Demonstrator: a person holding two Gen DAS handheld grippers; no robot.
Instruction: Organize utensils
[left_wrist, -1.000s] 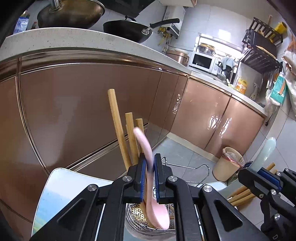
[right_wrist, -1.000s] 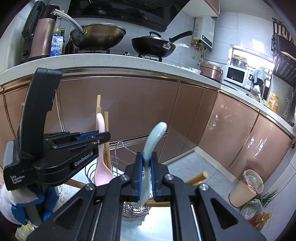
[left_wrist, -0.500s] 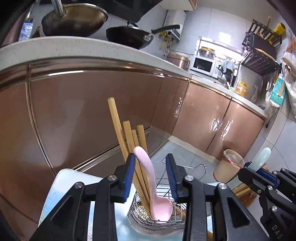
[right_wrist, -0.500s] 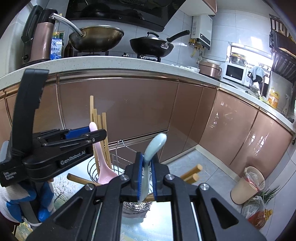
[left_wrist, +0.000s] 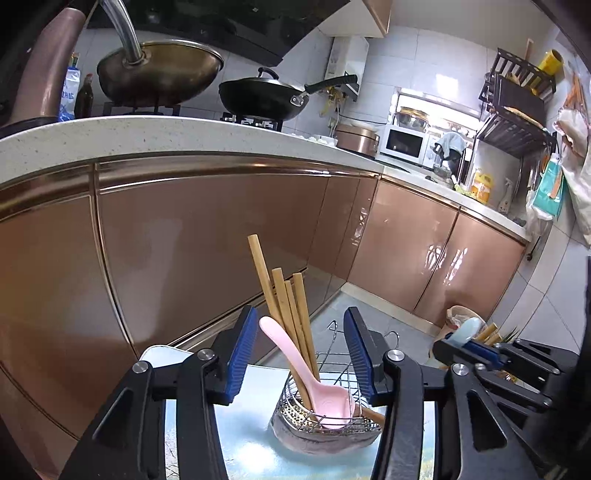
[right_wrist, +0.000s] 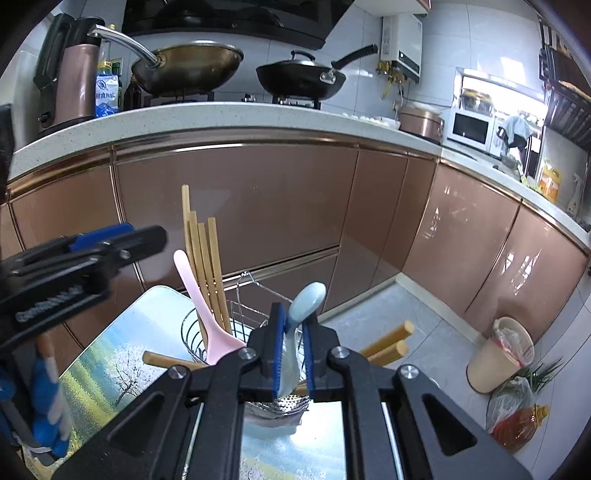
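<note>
1. The left gripper (right_wrist: 110, 240), seen from the right wrist view, carries raised lettering on its black side, but it is blurred and cannot be read.
2. The blue-and-white bag (right_wrist: 108, 96) on the counter (right_wrist: 221, 114) has a round logo and printed characters; they are too small to make out.
3. The yellow bottle (right_wrist: 548, 179) at the far right has a label, also illegible.
4. No other text shows.
</note>
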